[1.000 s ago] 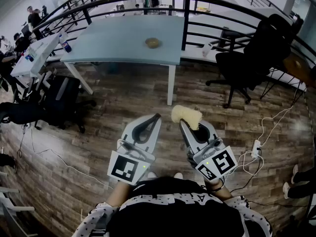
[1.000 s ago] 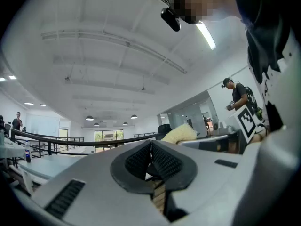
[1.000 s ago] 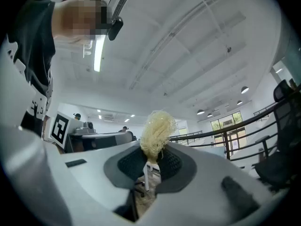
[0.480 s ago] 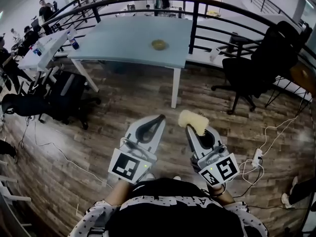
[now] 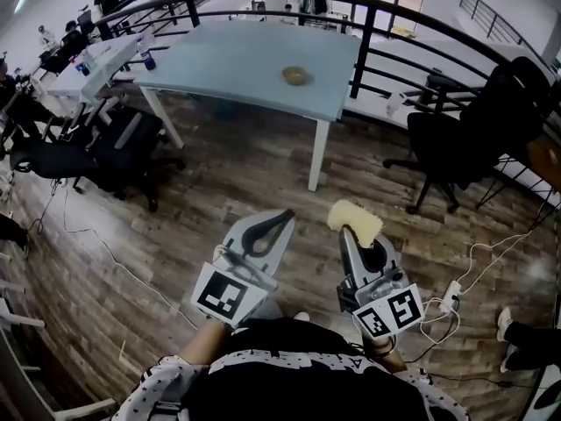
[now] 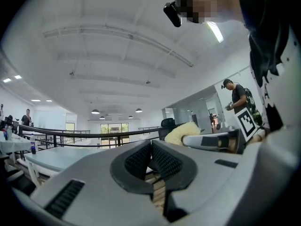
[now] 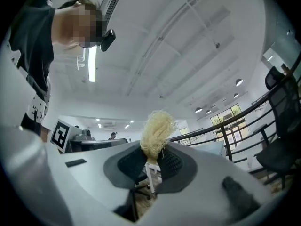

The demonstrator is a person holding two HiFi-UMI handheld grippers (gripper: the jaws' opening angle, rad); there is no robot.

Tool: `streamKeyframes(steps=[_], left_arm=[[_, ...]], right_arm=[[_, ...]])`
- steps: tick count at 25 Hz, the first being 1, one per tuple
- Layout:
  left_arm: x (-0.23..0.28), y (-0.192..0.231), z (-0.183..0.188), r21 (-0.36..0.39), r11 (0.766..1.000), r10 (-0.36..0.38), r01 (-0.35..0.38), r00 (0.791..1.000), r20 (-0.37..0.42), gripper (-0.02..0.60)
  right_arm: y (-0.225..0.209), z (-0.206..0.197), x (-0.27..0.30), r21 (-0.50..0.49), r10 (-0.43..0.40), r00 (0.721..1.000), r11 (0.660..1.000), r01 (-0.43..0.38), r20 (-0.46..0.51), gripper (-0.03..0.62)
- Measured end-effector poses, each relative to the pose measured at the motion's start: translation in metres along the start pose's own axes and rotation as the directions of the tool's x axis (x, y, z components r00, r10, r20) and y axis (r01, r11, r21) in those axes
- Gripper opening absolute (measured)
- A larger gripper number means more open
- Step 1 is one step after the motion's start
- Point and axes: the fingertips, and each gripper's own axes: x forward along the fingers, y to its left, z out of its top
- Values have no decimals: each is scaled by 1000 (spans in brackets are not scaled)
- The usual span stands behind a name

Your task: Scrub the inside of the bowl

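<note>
Left gripper [image 5: 286, 214] [image 6: 150, 148]: we hold it low in front of the body, over the floor; its ribbed pads are pressed together with nothing between them.
Right gripper [image 5: 350, 232] [image 7: 153, 157]: we hold it just beside the left one, pointing the same way; its jaws pinch the base of the scrubber.
Scrubber [image 5: 355, 219] [image 7: 157, 132]: a pale yellow, stringy tuft that stands out past the jaw tips.
Bowl [image 5: 296, 75]: small, round and tan, alone on the table, well apart from both grippers.
Table [image 5: 228, 60]: a pale blue-grey top on white legs, ahead of us, alongside the black railing [image 5: 366, 26].
Floor [image 5: 210, 178]: wooden planks, lying between us and the table.
Office chair [image 5: 469, 139]: black, to the right of the table.
Power strip [image 5: 452, 293]: white, on the floor near the right gripper, with a cable running from it.
</note>
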Motion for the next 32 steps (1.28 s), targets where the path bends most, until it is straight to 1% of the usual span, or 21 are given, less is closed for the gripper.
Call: streamKeyframes(steps=[5,9,11,16,19,21,24,32], left_arm=[[13,-5,-8,-7,1000,-2,2,1000,-12,15],[30,4,-14,-13,1000,-25,25,1000,-5,15],[41,12,-17,-18,999,-39,39,999,0,15],[79,48,-22,-3,997,-73,73,997,30,15],[104,72,-22,-14,996,-93,94,994,54,15],[116,87,-25,-14,995,-102,103,994,49,15],[127,111,-30,10,993,-116,116,993,28,15],[151,170,-36,-11,994,-110,110,993,35,17]], right_arm=[[-16,-8,-2,6,1,1000,1000,0,-23,61],[-30,-17,6,16,-23,999,1000,24,-39,61],[-39,-18,14,1,-35,998,999,36,-44,61],[-68,-17,48,-50,-79,996,996,77,-37,61],[-86,-18,73,-65,-102,994,993,99,-44,60],[-97,-20,88,-63,-121,991,991,118,-50,61],[-109,-25,111,-55,-147,987,988,144,-58,61],[-123,-29,173,-73,-143,988,988,138,-63,61]])
